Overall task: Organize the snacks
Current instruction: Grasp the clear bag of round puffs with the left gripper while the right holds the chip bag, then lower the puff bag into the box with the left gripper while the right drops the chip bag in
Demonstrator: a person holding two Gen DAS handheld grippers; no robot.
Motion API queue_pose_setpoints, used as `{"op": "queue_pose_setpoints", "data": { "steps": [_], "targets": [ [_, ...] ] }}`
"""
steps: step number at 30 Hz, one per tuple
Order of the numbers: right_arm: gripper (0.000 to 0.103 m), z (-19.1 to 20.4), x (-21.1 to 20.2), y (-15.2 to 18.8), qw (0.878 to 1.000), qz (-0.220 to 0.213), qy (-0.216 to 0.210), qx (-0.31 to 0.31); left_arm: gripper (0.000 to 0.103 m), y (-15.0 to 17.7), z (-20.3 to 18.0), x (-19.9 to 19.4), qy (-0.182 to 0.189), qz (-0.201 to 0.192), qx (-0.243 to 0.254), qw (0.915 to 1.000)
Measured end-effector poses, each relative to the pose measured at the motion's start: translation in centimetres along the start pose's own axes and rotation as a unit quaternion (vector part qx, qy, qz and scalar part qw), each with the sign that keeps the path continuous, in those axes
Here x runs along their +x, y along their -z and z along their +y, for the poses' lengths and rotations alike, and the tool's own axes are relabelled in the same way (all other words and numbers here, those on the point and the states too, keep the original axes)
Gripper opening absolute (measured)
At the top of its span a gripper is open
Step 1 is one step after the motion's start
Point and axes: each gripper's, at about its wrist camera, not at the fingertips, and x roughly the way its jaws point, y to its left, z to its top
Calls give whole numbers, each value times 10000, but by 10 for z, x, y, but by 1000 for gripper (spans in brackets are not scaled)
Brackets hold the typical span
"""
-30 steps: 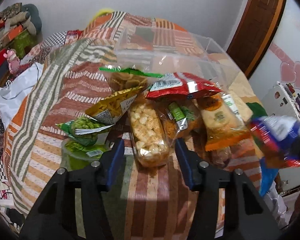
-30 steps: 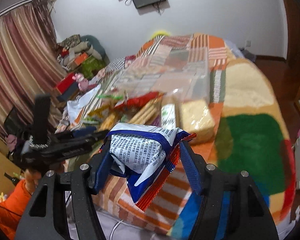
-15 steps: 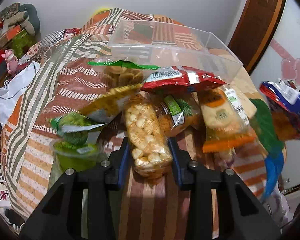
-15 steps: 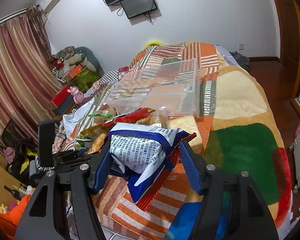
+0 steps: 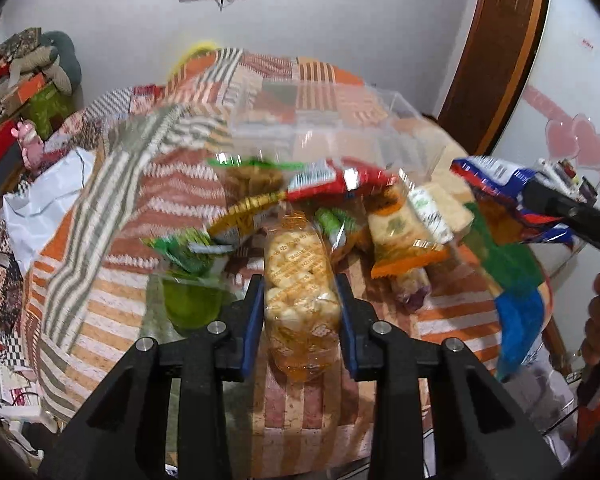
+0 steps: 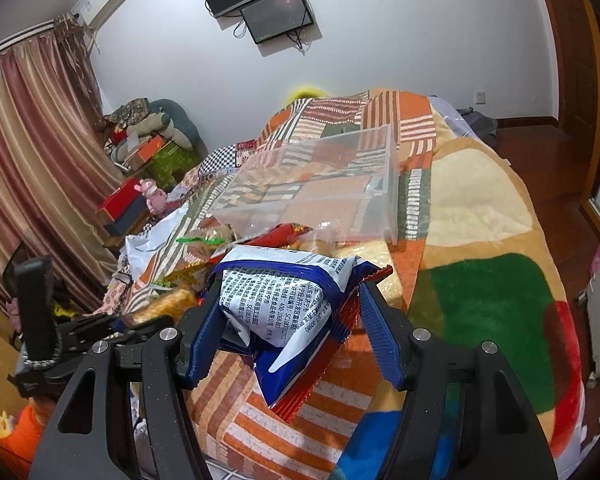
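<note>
Legibly, only "SC1083" and Chinese print show on the blue packet (image 6: 288, 304) pinched by the right gripper (image 6: 290, 320); the left gripper (image 5: 299, 304), angled downward, clamps a biscuit pack (image 5: 298, 276).

The white panel of the blue bag (image 6: 284, 304) carries rows of small black Chinese print, seen turned over; among it the strings "400-1008-883", "SC1083" and "GB/T 20980" can be made out, the rest too small to read surely. The biscuit pack (image 5: 300, 280) shows faint repeated lettering on its clear wrap, too blurred to read. A barcode-like white label sits on the red bag (image 5: 332, 182), and a green mark on the pale cracker pack (image 5: 428, 208), neither legible.
</note>
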Motion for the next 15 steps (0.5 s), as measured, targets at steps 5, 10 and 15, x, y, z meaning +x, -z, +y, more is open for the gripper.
{"op": "queue_pose_setpoints", "data": {
  "steps": [5,10,15],
  "targets": [
    [62,1,-3,-10,9999,-145,-3,-34,33,-17,-6,-25,-19,-403,158,9991],
    [62,4,-3,-24,9994,-330,3,-101,33,-40,-9,-37,5,-739,215,9970],
    [62,7,1,-41,9983,-542,26,-205,33,-65,-11,-37,78,-963,214,9951]
  ]
}}
